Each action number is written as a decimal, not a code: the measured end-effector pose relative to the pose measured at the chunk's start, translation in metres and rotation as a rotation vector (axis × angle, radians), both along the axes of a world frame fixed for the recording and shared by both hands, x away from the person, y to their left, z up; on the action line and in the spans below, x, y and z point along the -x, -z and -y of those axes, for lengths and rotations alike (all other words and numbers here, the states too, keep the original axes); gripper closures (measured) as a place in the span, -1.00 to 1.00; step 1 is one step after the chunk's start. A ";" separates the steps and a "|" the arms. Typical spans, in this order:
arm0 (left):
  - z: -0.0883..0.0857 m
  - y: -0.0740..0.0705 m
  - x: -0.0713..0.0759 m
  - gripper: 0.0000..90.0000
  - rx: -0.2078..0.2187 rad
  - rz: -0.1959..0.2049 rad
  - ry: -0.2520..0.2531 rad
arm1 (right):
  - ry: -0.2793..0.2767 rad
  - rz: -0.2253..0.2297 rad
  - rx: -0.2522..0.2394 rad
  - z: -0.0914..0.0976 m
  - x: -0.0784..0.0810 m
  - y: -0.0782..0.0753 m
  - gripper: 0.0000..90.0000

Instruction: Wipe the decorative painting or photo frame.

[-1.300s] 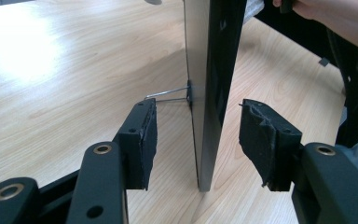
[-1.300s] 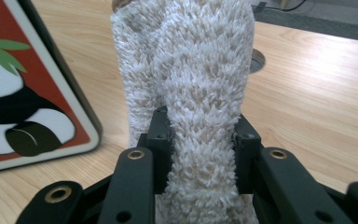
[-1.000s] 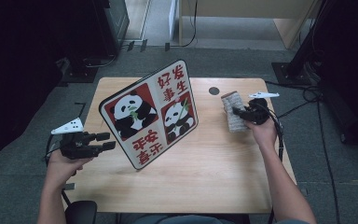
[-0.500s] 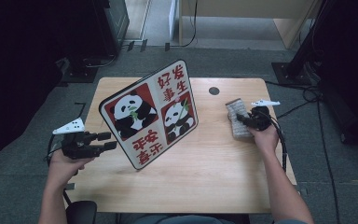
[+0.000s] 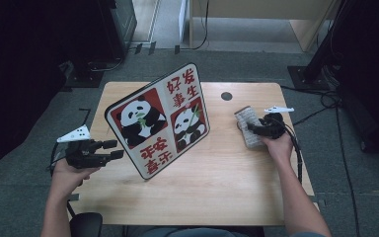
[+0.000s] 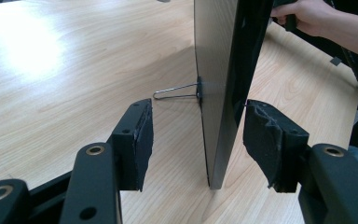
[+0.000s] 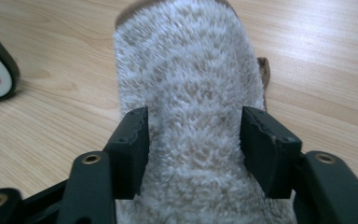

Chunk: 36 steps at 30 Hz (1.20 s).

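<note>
A panda picture board (image 5: 158, 118) stands tilted on the wooden table (image 5: 217, 197), propped at its back by a wire stand (image 6: 172, 92). My left gripper (image 5: 117, 148) is at the table's left edge. Its jaws have just been opening, and the board's edge (image 6: 219, 70) stands between the pads without touching them. A fluffy beige cloth (image 5: 246, 118) lies on the table at the right. My right gripper (image 5: 249, 130) lies over the cloth's near end. Its jaws have just been opening, and the cloth (image 7: 186, 60) lies loose between them.
A small black round hole (image 5: 226, 96) sits in the table top behind the cloth. In the left gripper view the person's other hand (image 6: 303, 14) shows beyond the board. Dark equipment and cables surround the table on the floor.
The right gripper has come down with the cloth, laid it on the table and opened its jaws. The left gripper has stayed in place by the board.
</note>
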<state>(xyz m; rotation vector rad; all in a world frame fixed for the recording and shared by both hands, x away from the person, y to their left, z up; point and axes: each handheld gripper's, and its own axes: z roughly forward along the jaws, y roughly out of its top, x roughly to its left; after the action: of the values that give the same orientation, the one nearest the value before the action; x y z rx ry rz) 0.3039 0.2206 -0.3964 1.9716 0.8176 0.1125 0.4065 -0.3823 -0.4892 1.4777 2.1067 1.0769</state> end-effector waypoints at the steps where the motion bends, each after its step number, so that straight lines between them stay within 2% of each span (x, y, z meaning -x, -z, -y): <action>1: -0.001 0.000 0.000 -0.05 0.000 0.002 -0.001 | -0.002 0.022 0.003 -0.001 0.003 -0.005 -0.11; 7: -0.002 0.001 0.000 -0.05 -0.009 0.005 -0.011 | -0.012 0.068 -0.009 -0.005 0.014 -0.021 -0.12; 12: -0.004 0.003 -0.001 -0.05 -0.020 0.009 -0.020 | -0.043 0.067 -0.012 -0.013 0.025 -0.030 -0.12; 15: -0.005 0.005 -0.002 -0.04 -0.024 0.010 -0.024 | -0.047 0.081 0.002 -0.016 0.031 -0.032 -0.11; 25: -0.008 0.017 -0.012 -0.04 -0.064 0.003 -0.063 | -0.096 0.055 -0.022 -0.024 0.049 -0.031 -0.10; 36: -0.008 0.026 -0.022 -0.04 -0.067 0.004 -0.071 | -0.166 0.043 -0.031 -0.039 0.073 -0.030 -0.09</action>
<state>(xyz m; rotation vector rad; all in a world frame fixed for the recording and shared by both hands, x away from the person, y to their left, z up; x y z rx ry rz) 0.3258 0.2284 -0.4222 2.0052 0.8918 0.1877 0.3337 -0.3435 -0.4592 1.2989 2.2238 1.1945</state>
